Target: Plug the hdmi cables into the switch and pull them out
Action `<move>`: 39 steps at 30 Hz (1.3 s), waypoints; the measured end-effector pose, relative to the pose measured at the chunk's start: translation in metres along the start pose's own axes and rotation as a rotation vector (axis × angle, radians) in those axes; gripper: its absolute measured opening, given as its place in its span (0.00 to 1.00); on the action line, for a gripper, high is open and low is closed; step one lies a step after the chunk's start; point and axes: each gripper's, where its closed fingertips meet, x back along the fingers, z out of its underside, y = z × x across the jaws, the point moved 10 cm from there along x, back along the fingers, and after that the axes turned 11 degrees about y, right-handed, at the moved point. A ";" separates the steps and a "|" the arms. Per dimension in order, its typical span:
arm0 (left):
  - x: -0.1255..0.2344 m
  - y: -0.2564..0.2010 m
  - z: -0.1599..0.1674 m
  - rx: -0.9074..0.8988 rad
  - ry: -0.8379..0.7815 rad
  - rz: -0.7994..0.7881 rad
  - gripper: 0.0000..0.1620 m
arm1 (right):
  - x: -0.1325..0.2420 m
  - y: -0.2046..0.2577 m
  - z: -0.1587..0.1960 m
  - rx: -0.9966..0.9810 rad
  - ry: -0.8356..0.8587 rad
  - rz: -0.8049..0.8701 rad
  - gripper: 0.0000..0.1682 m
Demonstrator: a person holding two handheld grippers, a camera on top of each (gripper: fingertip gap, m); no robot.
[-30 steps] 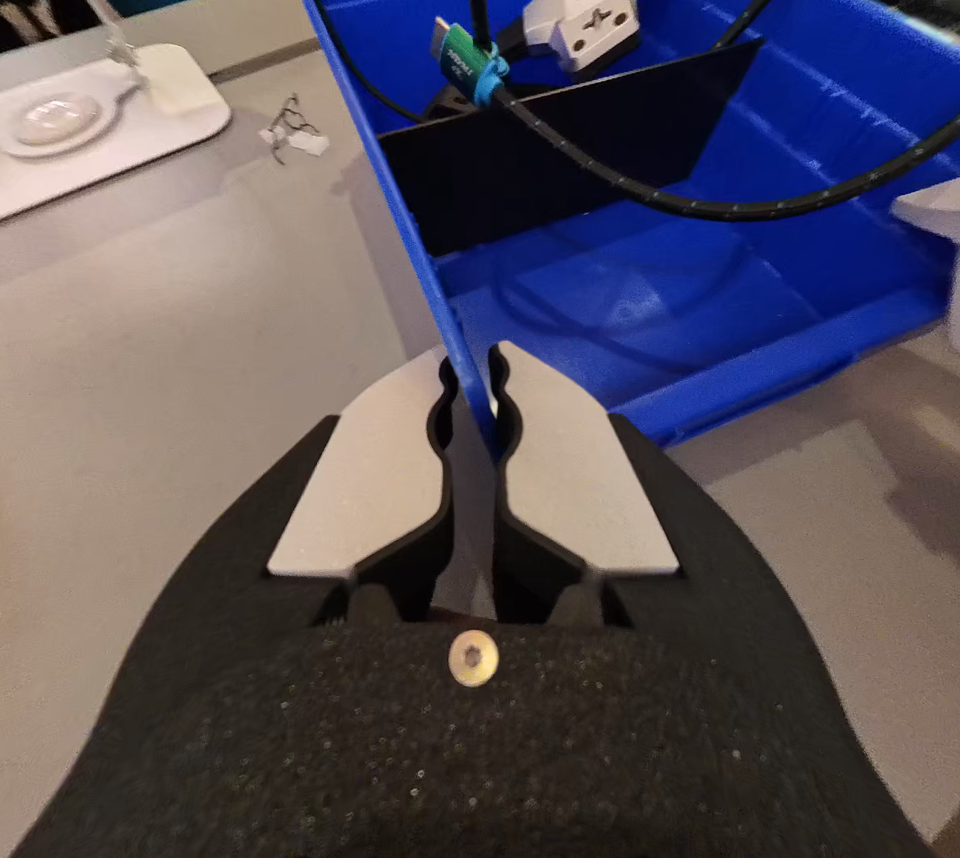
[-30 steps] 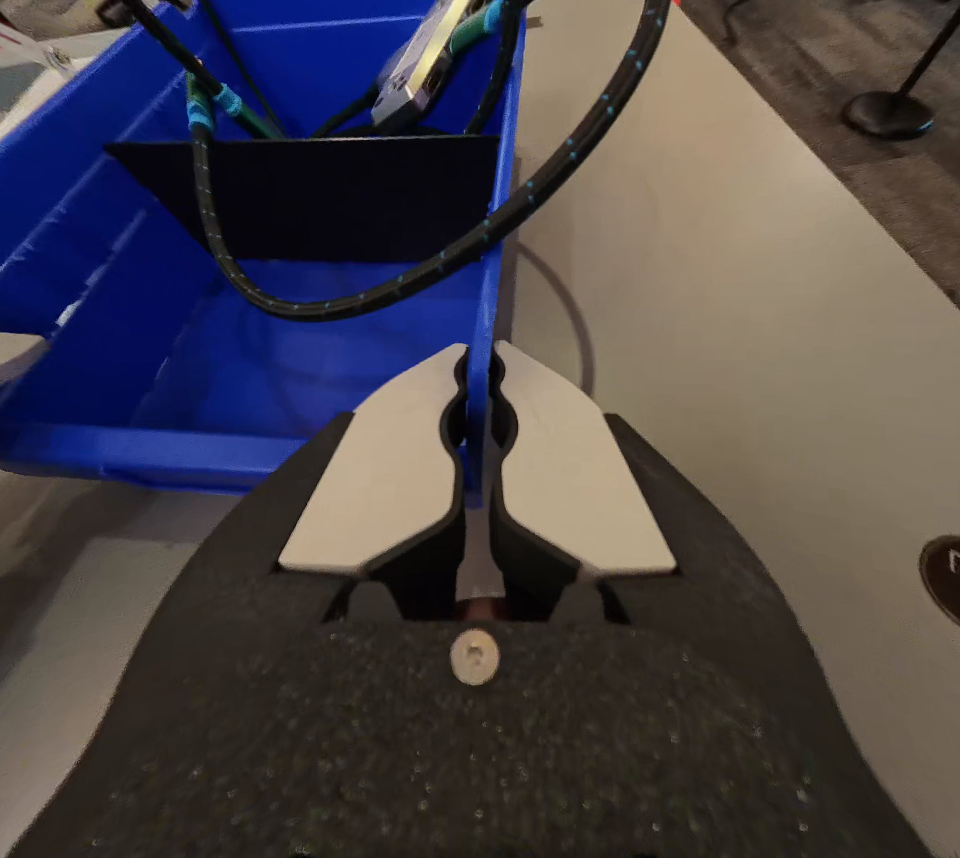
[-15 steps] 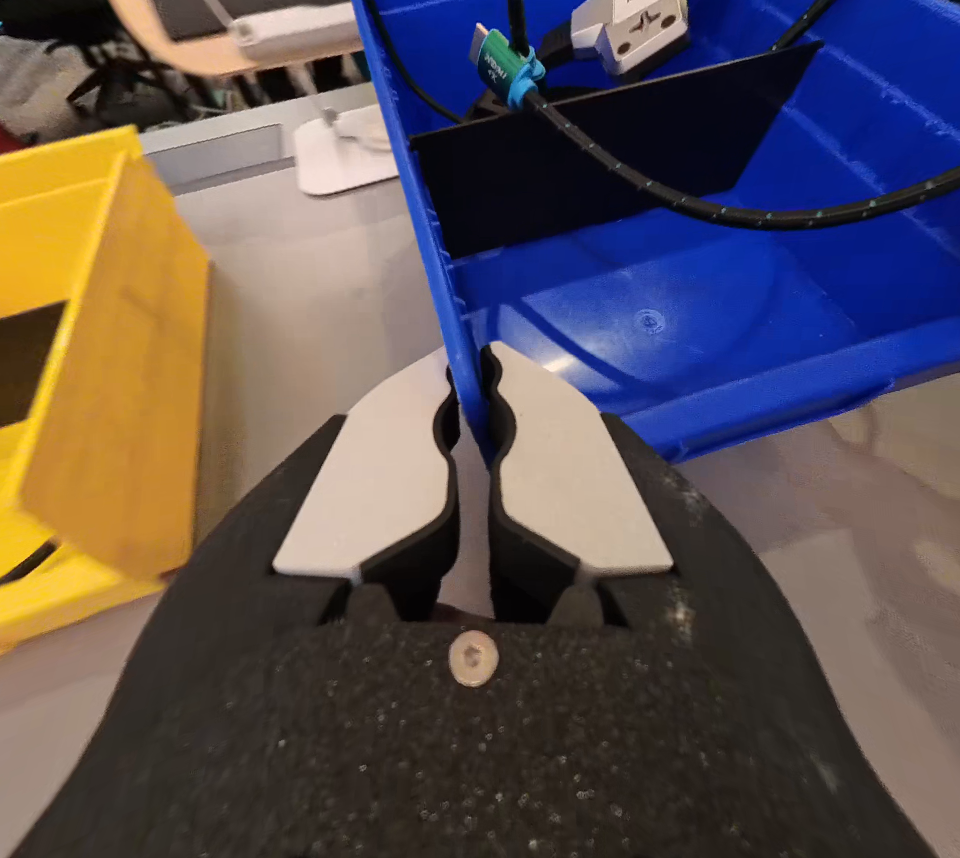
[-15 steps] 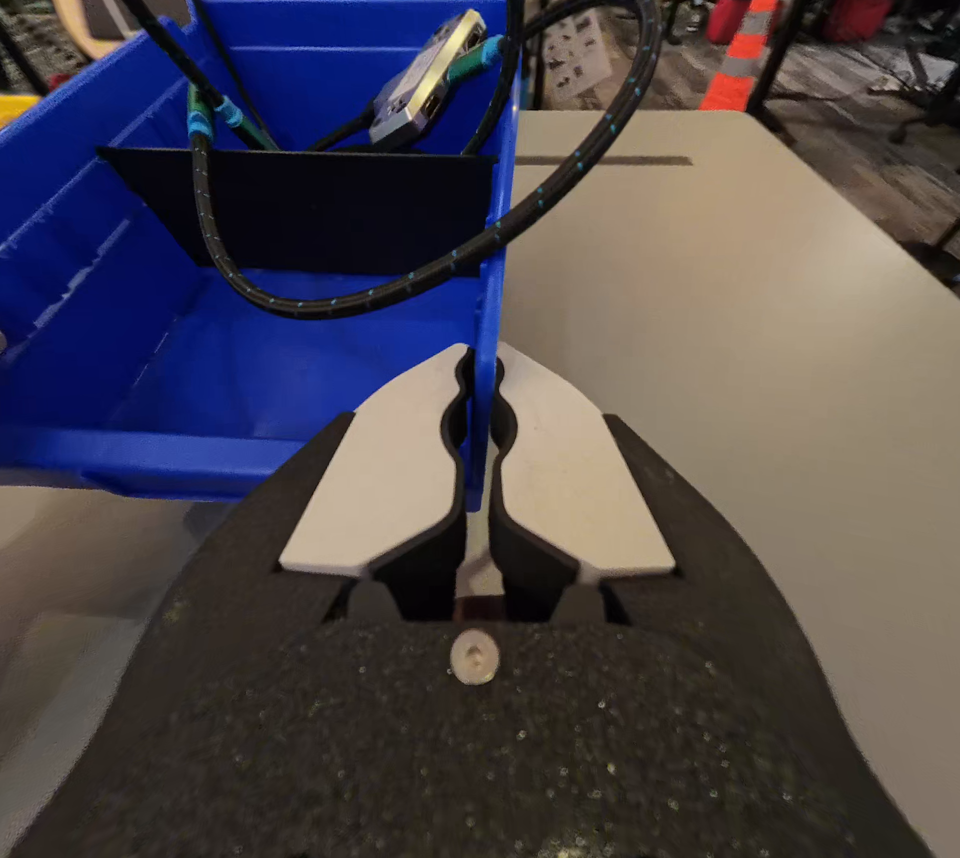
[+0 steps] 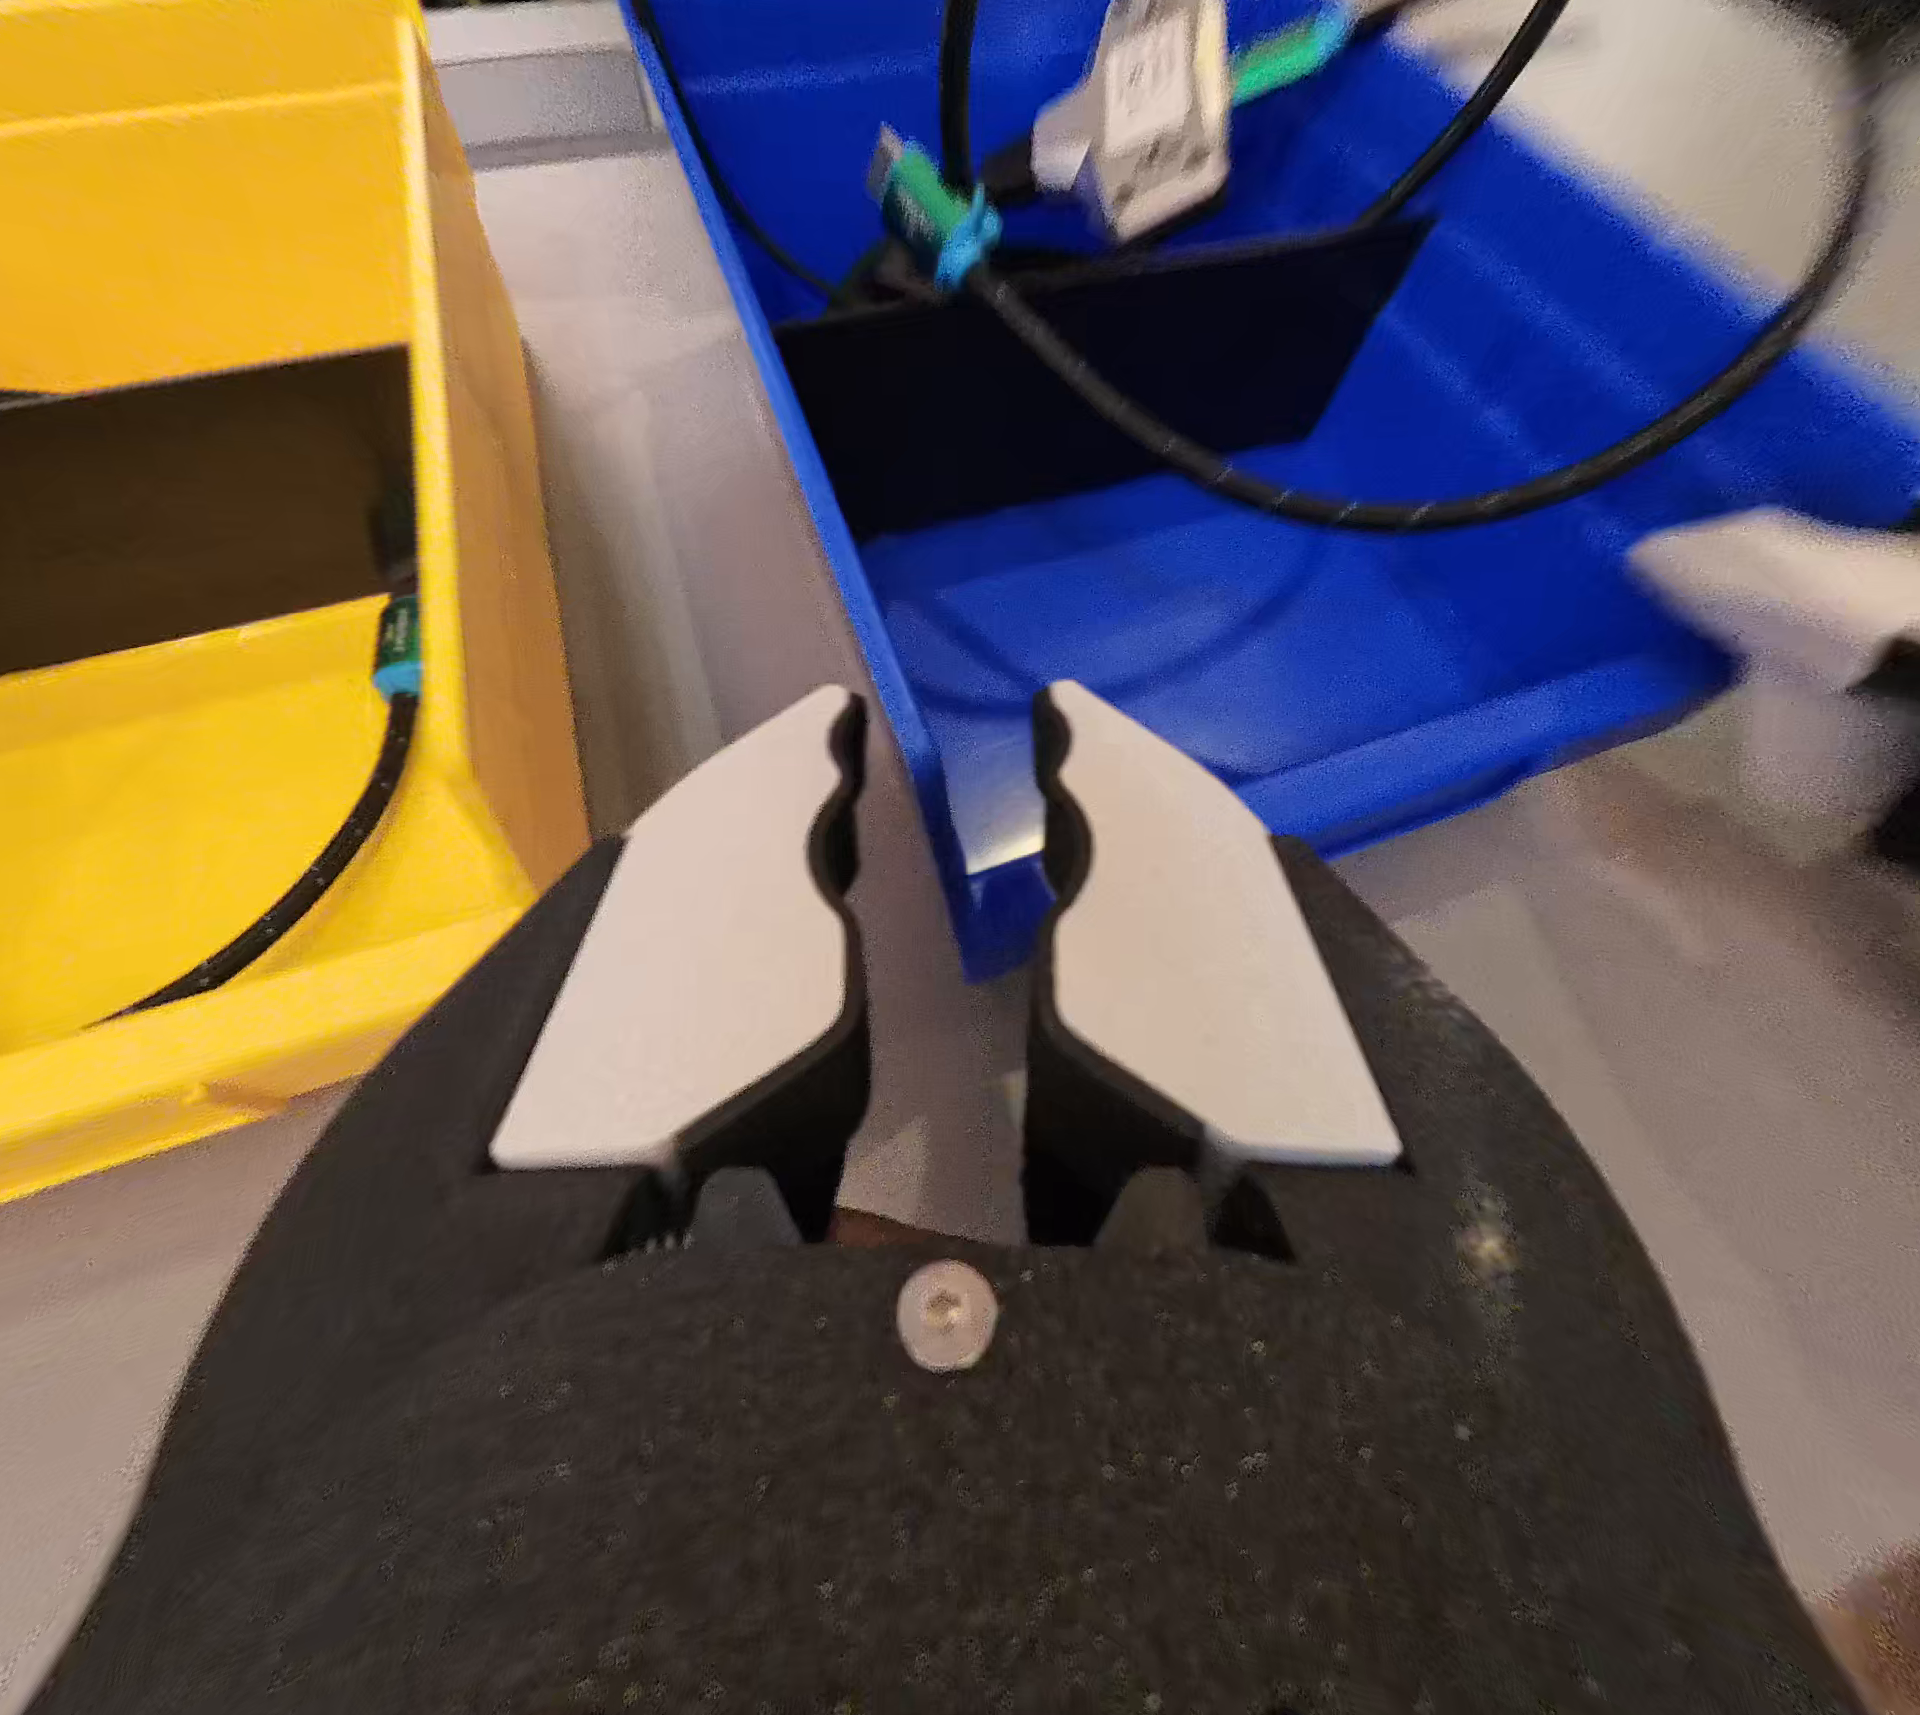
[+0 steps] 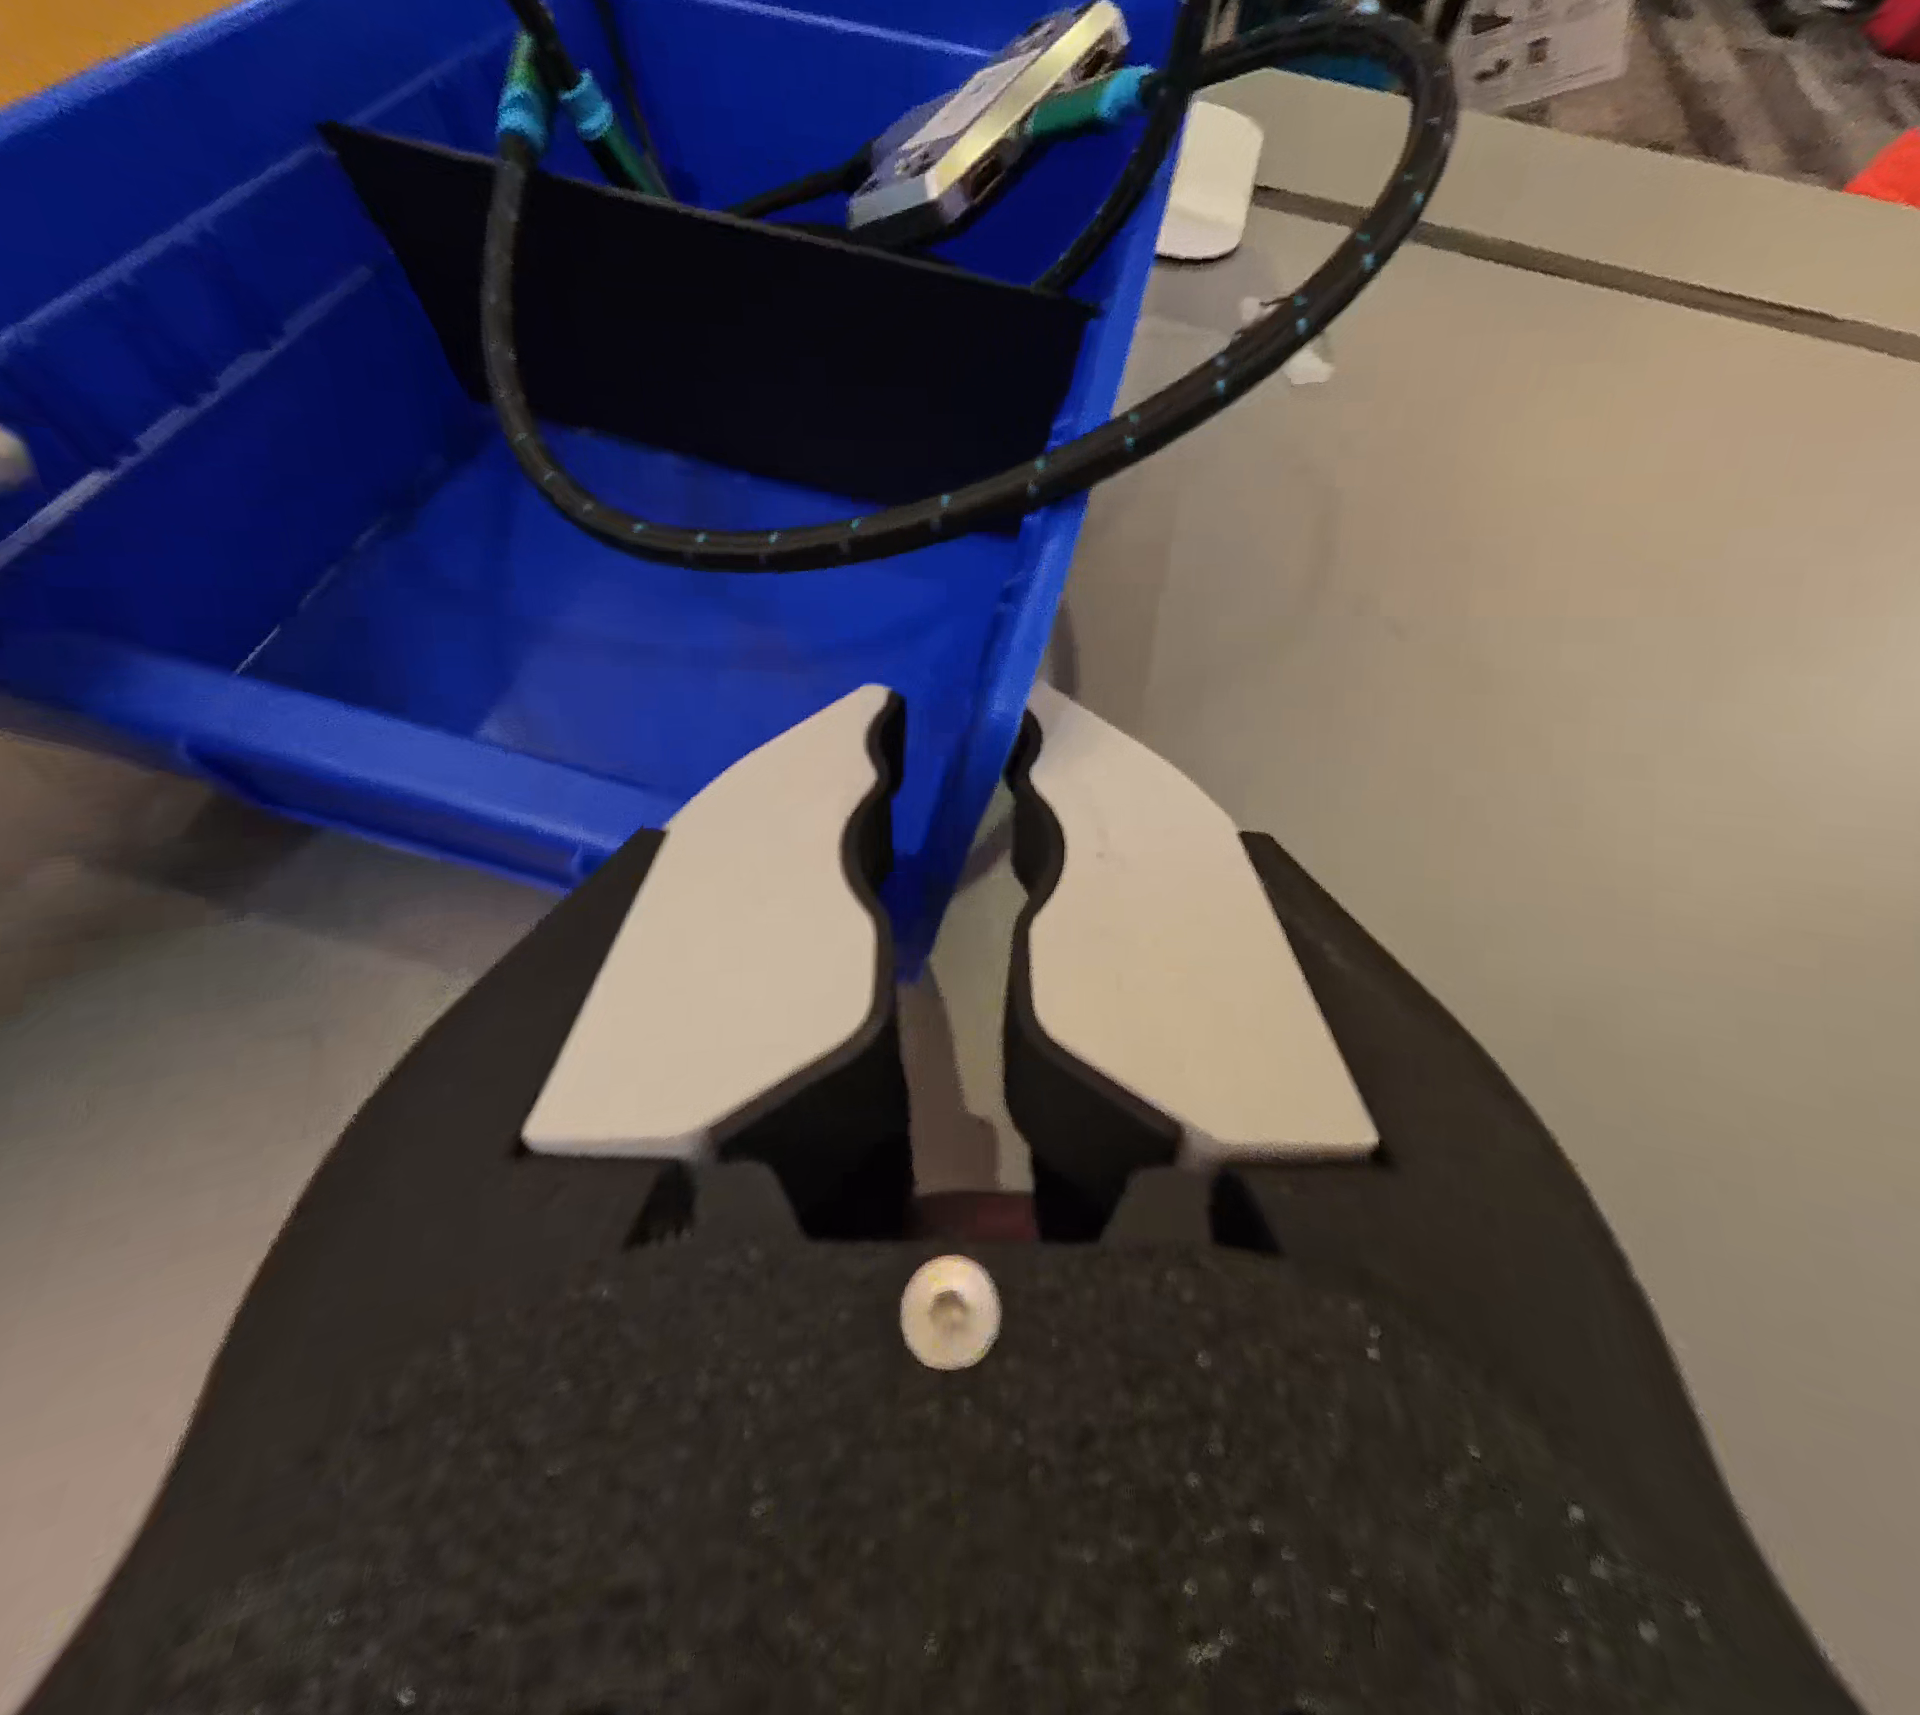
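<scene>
A blue bin (image 5: pixel 1558 335) stands on the grey table. Behind its black divider (image 5: pixel 1091 377) lies a silver HDMI switch (image 5: pixel 1153 107) with a green plug (image 5: pixel 1283 60) in one end. A black braided cable (image 5: pixel 1455 512) loops over the bin, and a loose green plug (image 5: pixel 914 200) sticks up near the divider. My left gripper (image 5: pixel 945 699) is open, its fingers astride the bin's left front wall. In the right wrist view, my right gripper (image 6: pixel 958 709) is open astride the right front wall of the bin (image 6: pixel 208 231). The switch (image 6: pixel 987 117) and cable (image 6: pixel 831 538) show beyond it.
A yellow bin (image 5: pixel 208 211) stands left of the blue one and holds another black cable (image 5: pixel 343 824). A white lamp base (image 6: pixel 1210 185) sits behind the blue bin. Grey table top (image 6: pixel 1507 626) stretches to the right. Thin black cables hang down from above. Across from one pair of fingers to the other is roughly 20 cm. The loose green plug (image 5: pixel 914 200) is about 15 cm from my left fingertips.
Both grippers were shut on the blue bin's side walls and carried it next to the yellow bin. Now both have opened and the walls stand loose between their fingers.
</scene>
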 end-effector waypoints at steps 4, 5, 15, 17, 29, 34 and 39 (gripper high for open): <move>0.064 0.039 0.007 0.101 -0.095 0.035 0.24 | 0.024 -0.014 0.014 0.071 -0.027 -0.045 0.19; 0.078 0.063 0.017 0.136 -0.104 -0.037 0.20 | 0.030 -0.019 0.017 0.082 -0.046 -0.028 0.20; 0.066 0.245 0.035 0.260 -0.026 -0.154 0.24 | 0.054 0.087 0.015 0.323 -0.096 -0.436 0.23; 0.053 0.250 0.029 0.213 0.017 -0.122 0.11 | 0.050 0.123 0.016 0.347 -0.030 -0.566 0.25; 0.151 0.178 0.121 0.263 0.003 -0.257 0.03 | 0.006 0.226 -0.035 0.240 0.042 -0.394 0.19; 0.190 0.127 0.135 0.158 -0.008 -0.488 0.03 | 0.027 0.236 -0.018 0.342 -0.034 -0.322 0.05; 0.231 0.090 0.096 0.125 -0.164 -0.536 0.03 | 0.061 0.215 -0.037 0.253 -0.094 -0.376 0.04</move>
